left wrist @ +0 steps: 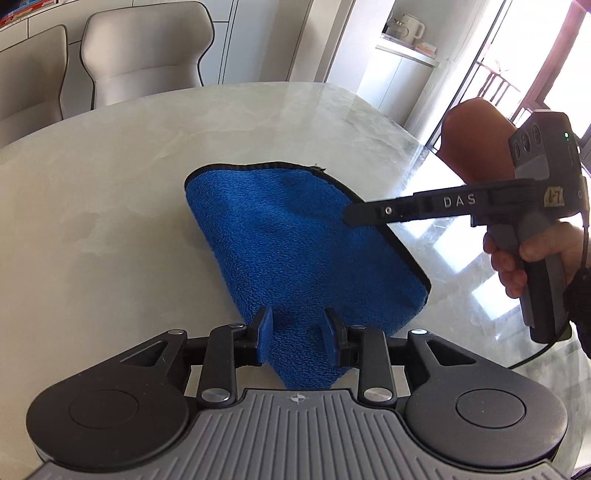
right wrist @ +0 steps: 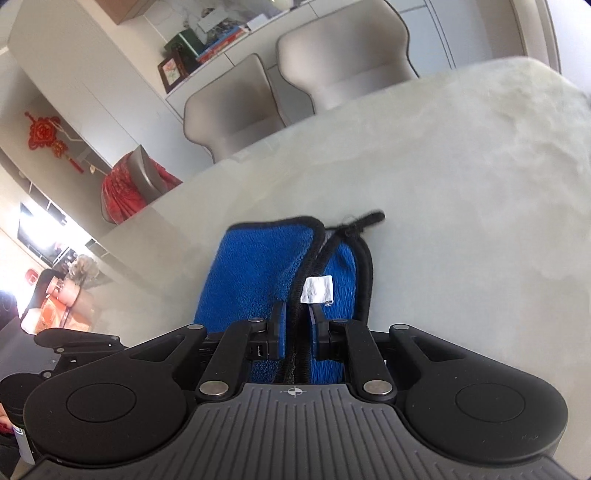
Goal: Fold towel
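Blue towel (left wrist: pixel 295 236), folded, on a pale marble table (left wrist: pixel 110 184); two hand-held claws at work on it.

Towel: blue terry with black piped edging (right wrist: pixel 365 266) and a small white label (right wrist: pixel 317 290) at one edge, lying in folded layers near the table's near side. Left claw (left wrist: pixel 297 330): fingers spread apart with the near end of the towel lying between them, pads clear of the cloth on both sides. Right claw (right wrist: pixel 297 325): fingers drawn close together, pinching the stacked black-edged borders of the towel just below the white label; in the left wrist view its tip (left wrist: pixel 356 214) meets the towel's far right edge, a hand (left wrist: pixel 524 258) round its handle. Surroundings: two grey upholstered chairs (left wrist: pixel 147 48) beyond the table, a white cabinet bearing a pale jug (left wrist: pixel 406 27), a red knot ornament (right wrist: pixel 46 134) on the wall.
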Tool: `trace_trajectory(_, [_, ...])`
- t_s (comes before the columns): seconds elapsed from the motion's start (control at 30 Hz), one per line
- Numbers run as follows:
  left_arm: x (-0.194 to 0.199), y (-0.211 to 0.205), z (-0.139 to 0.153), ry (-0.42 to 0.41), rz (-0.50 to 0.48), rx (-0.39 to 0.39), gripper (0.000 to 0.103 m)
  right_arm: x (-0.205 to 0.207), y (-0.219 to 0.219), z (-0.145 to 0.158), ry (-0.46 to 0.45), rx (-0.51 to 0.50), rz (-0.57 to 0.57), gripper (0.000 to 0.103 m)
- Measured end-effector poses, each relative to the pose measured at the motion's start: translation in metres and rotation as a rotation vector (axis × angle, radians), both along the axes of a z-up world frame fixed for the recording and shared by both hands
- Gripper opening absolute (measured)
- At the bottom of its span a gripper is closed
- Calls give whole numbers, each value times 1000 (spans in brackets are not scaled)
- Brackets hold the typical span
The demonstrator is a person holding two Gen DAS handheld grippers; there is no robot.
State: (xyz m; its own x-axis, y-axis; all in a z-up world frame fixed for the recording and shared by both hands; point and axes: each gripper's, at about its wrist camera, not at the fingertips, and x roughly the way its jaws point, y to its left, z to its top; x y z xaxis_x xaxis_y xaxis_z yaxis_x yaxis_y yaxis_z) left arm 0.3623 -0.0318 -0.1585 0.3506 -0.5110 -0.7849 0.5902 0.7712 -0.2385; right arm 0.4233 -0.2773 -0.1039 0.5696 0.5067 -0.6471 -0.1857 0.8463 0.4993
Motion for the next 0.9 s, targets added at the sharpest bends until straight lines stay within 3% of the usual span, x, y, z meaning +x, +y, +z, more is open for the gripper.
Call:
trace_trajectory(0.2, [-3, -10, -8, -2, -22, 15, 33, 4, 1, -9, 44, -60, 17, 13])
trace_trajectory(0.53, [-1, -9, -4, -21, -36, 5, 37, -8, -8, 5, 13, -41, 12, 13])
trace_trajectory(0.67, [-3, -13, -13, -17, -48, 25, 38, -3, -7, -2, 45, -63, 7, 13])
trace_trajectory(0.9, [-4, -13, -16, -18, -57, 33, 41, -4, -5, -4, 50, -113, 8, 19])
